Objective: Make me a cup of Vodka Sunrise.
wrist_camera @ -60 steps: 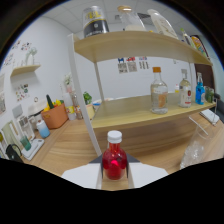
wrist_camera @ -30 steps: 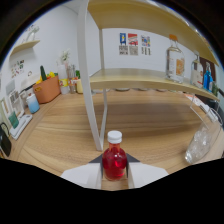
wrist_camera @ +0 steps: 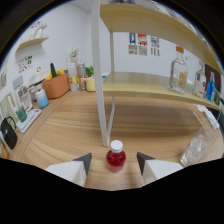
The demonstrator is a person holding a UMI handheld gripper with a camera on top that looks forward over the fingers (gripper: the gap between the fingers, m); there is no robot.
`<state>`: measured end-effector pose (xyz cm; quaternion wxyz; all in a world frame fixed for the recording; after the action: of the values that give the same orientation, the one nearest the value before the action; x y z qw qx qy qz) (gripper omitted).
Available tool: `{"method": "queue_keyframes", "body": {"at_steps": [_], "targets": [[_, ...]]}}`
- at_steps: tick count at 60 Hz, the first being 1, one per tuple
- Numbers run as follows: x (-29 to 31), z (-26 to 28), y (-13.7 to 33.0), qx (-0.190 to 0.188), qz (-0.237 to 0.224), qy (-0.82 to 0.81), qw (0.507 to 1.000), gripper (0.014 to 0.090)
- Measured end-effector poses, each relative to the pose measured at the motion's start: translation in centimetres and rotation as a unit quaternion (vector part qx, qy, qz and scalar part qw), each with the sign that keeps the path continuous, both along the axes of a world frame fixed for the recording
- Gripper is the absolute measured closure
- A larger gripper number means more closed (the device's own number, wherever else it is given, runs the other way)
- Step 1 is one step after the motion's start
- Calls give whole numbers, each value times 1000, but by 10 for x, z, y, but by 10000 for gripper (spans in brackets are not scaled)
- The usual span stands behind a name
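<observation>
Wooden counter (wrist_camera: 60,130) bears upright red bottle (wrist_camera: 115,156), cap up, between the open claw (wrist_camera: 114,162).

The small bottle (wrist_camera: 115,156) stands on the wooden counter (wrist_camera: 65,130), between the two fingers of the gripper (wrist_camera: 114,163), with a gap at each side. Just behind the small bottle rises the shelf post (wrist_camera: 100,75). Behind and to the right of the small bottle, the shelf board (wrist_camera: 150,85) carries a large bottle (wrist_camera: 179,70). Right of the small bottle, on the counter, lies a plastic bag (wrist_camera: 196,149). Far to the left and behind it, a pot (wrist_camera: 56,86) stands near the wall.
</observation>
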<state>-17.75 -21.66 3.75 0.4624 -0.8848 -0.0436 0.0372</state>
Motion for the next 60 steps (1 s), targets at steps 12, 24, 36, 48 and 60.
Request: {"method": "queue_keyframes", "body": {"at_steps": [12, 24, 36, 48, 60], "targets": [[16, 77, -30, 46, 0, 25, 999, 183], [77, 118, -75, 93, -8, 2, 996, 182], [157, 117, -115, 76, -35, 0, 996, 185], [239, 151, -118, 78, -77, -19, 994, 181], [302, 245, -73, 135, -97, -3, 986, 180]]}}
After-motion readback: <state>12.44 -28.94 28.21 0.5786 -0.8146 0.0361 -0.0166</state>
